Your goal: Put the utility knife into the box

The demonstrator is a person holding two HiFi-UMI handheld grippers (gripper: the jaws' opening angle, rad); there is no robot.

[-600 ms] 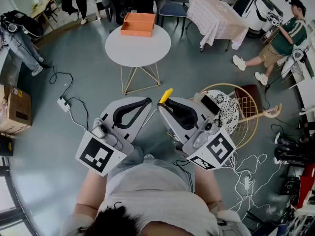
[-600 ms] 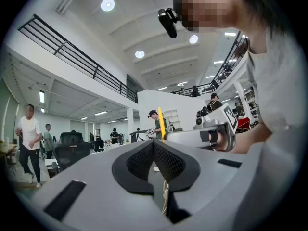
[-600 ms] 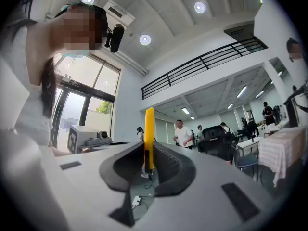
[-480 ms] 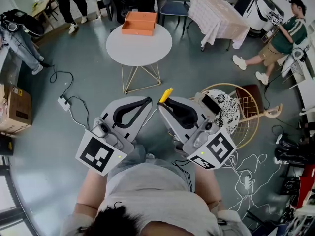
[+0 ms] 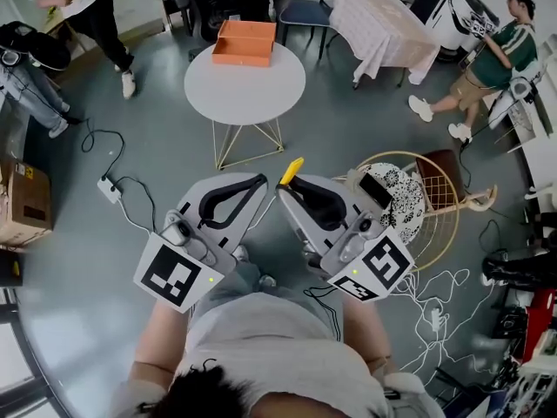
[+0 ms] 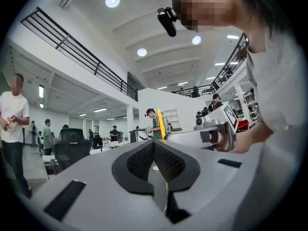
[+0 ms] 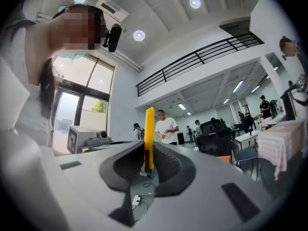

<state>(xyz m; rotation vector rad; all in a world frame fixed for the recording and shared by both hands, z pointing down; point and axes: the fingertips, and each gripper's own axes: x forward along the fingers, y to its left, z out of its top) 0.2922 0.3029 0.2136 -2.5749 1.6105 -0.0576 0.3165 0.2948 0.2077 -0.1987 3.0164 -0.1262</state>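
Note:
A yellow utility knife (image 5: pixel 292 171) sticks out from the tips of my right gripper (image 5: pixel 285 184), which is shut on it. In the right gripper view the knife (image 7: pixel 149 137) stands upright between the dark pads. My left gripper (image 5: pixel 263 178) is beside it, shut with nothing in it; its tips (image 6: pixel 154 142) meet in the left gripper view. An open orange box (image 5: pixel 244 43) lies at the far edge of the round white table (image 5: pixel 245 90), well ahead of both grippers. Both grippers hang over the grey floor near my body.
A wicker chair (image 5: pixel 409 200) with a patterned cushion stands just right of the right gripper. A power strip (image 5: pixel 109 190) and cables lie on the floor at left. People (image 5: pixel 83 9) stand at the back left and right. A cloth-covered table (image 5: pixel 385 31) is beyond.
The grippers hold the same pose with the knife. A person at the back left has walked closer into view, and the view has shifted slightly.

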